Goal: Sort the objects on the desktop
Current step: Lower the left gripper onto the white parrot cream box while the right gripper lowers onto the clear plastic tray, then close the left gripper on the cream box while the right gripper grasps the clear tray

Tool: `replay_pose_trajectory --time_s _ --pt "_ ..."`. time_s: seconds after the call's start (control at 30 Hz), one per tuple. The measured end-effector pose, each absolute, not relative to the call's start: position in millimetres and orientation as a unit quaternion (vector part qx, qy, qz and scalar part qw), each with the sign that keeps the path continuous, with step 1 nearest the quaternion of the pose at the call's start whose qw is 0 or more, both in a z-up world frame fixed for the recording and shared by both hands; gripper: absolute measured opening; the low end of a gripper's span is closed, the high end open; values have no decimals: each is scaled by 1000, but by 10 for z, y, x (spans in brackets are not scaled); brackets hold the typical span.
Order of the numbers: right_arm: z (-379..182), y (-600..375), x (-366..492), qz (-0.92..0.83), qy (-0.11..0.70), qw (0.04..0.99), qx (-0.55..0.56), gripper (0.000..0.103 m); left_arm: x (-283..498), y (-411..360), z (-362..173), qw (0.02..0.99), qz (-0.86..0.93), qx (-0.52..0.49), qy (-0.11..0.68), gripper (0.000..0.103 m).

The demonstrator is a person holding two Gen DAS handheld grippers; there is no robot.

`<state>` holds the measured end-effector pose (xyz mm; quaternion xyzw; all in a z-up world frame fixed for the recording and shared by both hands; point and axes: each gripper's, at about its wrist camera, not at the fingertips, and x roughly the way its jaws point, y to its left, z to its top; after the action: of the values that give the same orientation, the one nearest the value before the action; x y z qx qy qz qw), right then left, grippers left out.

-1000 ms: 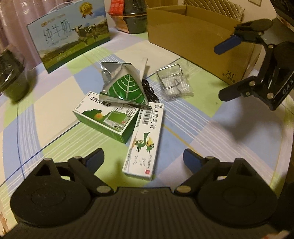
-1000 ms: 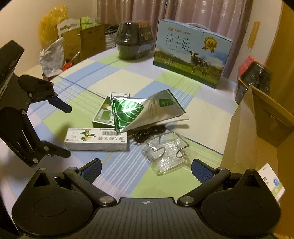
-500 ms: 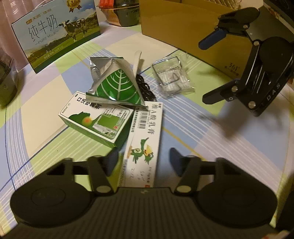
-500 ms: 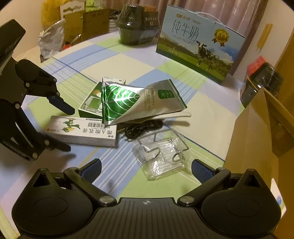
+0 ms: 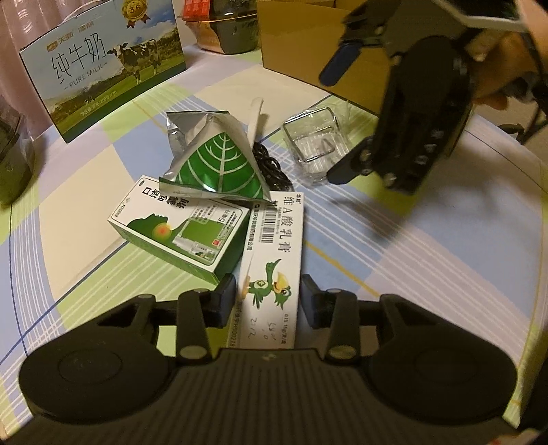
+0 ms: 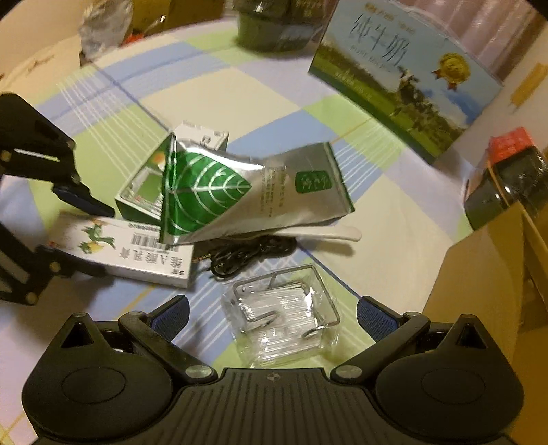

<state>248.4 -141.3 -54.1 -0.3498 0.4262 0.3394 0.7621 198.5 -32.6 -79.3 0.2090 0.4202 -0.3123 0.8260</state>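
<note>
My left gripper (image 5: 269,294) is closing on the near end of a long white ointment box (image 5: 274,239), with a pad against each side. A green-and-white spray box (image 5: 178,229) lies to its left, and a silver pouch with a green leaf (image 5: 219,164) leans over both. Under the pouch lies a black cable (image 5: 270,167). My right gripper (image 6: 272,313) is open and straddles a clear plastic packet with a wire clip (image 6: 284,321) without touching it. The right wrist view also shows the left gripper (image 6: 89,236) at the ointment box (image 6: 137,250).
An open cardboard box (image 6: 486,291) stands right of the packet. A blue milk carton (image 5: 102,65) stands at the back of the checked tablecloth. Dark wrapped containers (image 6: 274,27) and bags line the far edge. A white strip (image 6: 328,232) sticks out from under the pouch.
The left jaws have closed from wide open onto the ointment box. My right gripper has moved down and toward the clear packet, which now lies between its fingers.
</note>
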Motion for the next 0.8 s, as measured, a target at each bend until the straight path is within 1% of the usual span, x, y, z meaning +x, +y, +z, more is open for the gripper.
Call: replay_pose_trajectory --time_s 0.2,0.3,0.33,0.37,0.4,0.53,0.63,0.73,0.8 --pt "-721 -1341 2672 325 453 749 -359 101 2016 -286 -796 827 -315 195 423 36" --pt "-789 -1331 2722 319 463 743 -363 100 2021 -267 -816 828 -312 190 426 38" --pt "-801 -1331 2728 319 467 741 -362 98 2019 -261 -824 828 -311 188 427 38" --pt "-811 -1335 2732 319 474 738 -360 88 2019 -256 -831 828 -310 188 428 38" --pt "-799 -1347 2729 320 477 738 -354 82 2019 -252 -836 828 -309 188 429 38" --pt "-698 -1396 2575 319 463 745 -360 65 2002 -235 -836 829 -305 182 432 38" --pt "-611 -1497 2409 329 466 749 -338 64 1961 -247 -810 830 -302 185 432 38" --pt "-553 -1647 2183 329 465 757 -320 64 1886 -262 -766 828 -304 186 433 33" --pt "-513 -1786 2041 325 471 767 -291 64 1798 -285 -740 827 -307 186 434 33"
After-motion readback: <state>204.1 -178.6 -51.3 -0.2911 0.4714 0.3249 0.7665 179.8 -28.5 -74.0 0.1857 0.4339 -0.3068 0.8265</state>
